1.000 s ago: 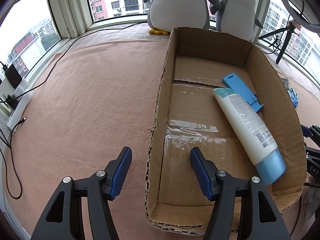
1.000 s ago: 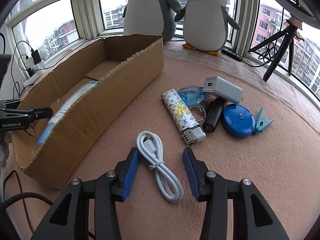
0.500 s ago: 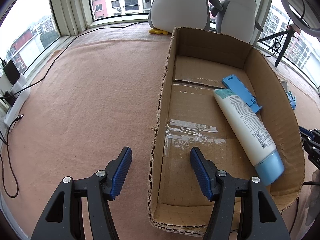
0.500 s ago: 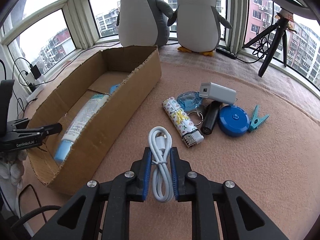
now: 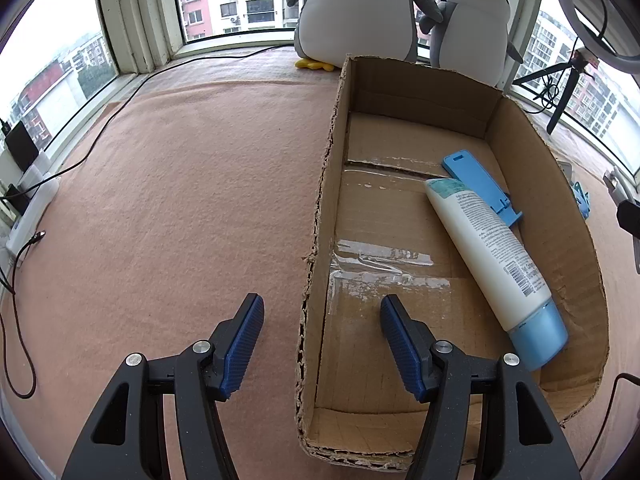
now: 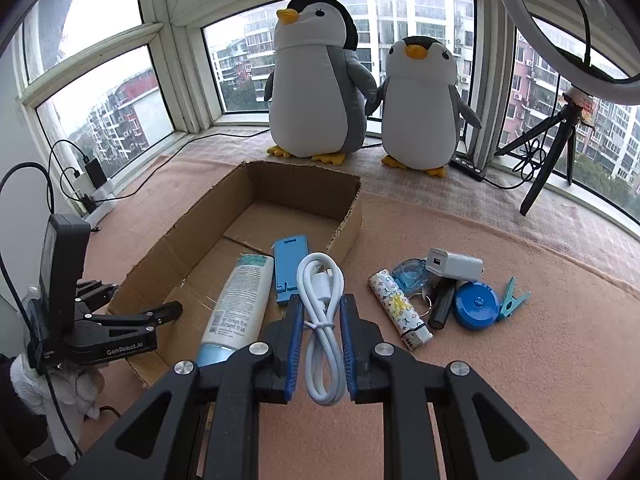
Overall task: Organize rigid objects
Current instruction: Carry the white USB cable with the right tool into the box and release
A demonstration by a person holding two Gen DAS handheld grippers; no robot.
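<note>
White cable (image 6: 322, 320), coiled and tied in the middle, pinched between the blue pads of the right gripper (image 6: 320, 344), lifted off the pink blanket (image 6: 520, 360) and seen in front of the cardboard box's (image 6: 304, 184) near right wall. Whether it is over the box or just beside it, cannot tell.

Inside the box: white tube with a blue cap (image 6: 236, 308) lying along the floor, cap toward the near end; blue flat stand (image 6: 290, 268) just beside it on the right, touching or slightly under the tube's far end in the left wrist view. Tube (image 5: 492, 256) lies diagonally toward the box's right wall, stand (image 5: 480, 184) beyond it.

On the blanket right of the box, a cluster: patterned lighter (image 6: 400, 308), clear blue keyring piece (image 6: 410, 276), white charger (image 6: 454, 264) resting on top of the pile, black cylinder (image 6: 442, 308), round blue tape measure (image 6: 476, 310), teal clothespin (image 6: 512, 298) at the right edge of the group, touching the tape measure.

Left gripper (image 5: 322, 344) spread wide, holding nothing, straddling the box's (image 5: 320, 240) left wall near its near corner; one pad outside over the blanket, one inside. In the right wrist view the left gripper (image 6: 160, 312) is at the box's near left end.

Two plush penguins (image 6: 316, 88) stand by the window behind the box. Tripod (image 6: 552, 140) with ring light at the far right.
</note>
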